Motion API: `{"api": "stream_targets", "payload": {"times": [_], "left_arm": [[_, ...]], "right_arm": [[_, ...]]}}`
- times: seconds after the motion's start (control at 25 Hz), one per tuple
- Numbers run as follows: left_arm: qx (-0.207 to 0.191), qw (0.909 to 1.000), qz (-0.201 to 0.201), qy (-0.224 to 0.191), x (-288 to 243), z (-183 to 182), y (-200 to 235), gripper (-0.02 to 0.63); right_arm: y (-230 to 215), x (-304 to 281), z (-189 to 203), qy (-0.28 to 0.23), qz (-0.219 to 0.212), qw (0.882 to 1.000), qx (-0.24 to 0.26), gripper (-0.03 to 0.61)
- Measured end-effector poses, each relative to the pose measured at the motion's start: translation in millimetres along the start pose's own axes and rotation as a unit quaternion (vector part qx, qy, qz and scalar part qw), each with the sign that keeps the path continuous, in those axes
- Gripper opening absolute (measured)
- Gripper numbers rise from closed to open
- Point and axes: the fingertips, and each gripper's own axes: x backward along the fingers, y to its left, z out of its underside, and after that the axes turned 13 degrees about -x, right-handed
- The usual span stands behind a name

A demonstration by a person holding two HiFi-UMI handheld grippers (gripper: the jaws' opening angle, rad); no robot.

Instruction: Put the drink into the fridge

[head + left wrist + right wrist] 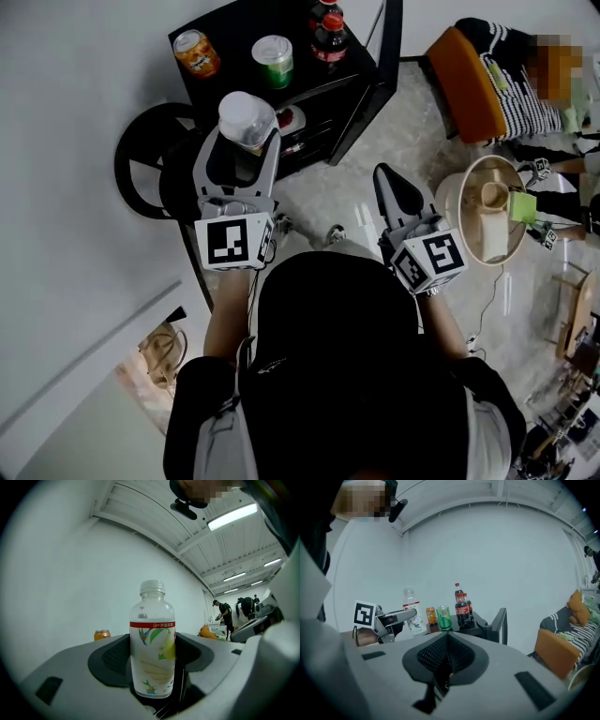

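A clear drink bottle (247,120) with a white cap and a red-banded label stands upright between the jaws of my left gripper (242,150), which is shut on it. In the left gripper view the bottle (152,641) fills the middle, both pads pressed on its sides. The left gripper hovers just in front of the black fridge (361,89), whose door (390,37) stands open. My right gripper (392,187) is lower right of it, shut and empty; its jaws meet in the right gripper view (446,644). From there I see the bottle (412,611) in the left gripper (396,617).
On top of the fridge stand an orange can (196,52), a green can (273,60) and two cola bottles (329,36). A round black object (148,169) sits against the wall at left. An orange chair (464,84) and a round white table (459,197) are at right.
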Motion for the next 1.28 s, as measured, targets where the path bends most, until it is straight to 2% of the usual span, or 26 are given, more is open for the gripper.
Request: {"api": "stream_targets", "payload": {"times": [0.32, 0.64, 1.04, 1.28], "left_arm": [[0.006, 0.9998, 0.012, 0.017, 15, -1, -78, 0.305], [0.012, 0.9992, 0.031, 0.023, 23, 10, -136, 0.305], [0.024, 0.9973, 0.063, 0.029, -1, 45, -154, 0.305], [0.031, 0.9952, 0.089, 0.026, -27, 86, -152, 0.305]], "right_arm": [[-38, 43, 3, 0.045, -0.021, 0.998, 0.032, 0.014], [-61, 54, 3, 0.036, -0.06, 0.996, 0.058, 0.015], [-87, 25, 10, 0.013, -0.026, 0.999, 0.021, 0.014], [-107, 1, 38, 0.012, 0.012, 1.0, 0.008, 0.014]]}}
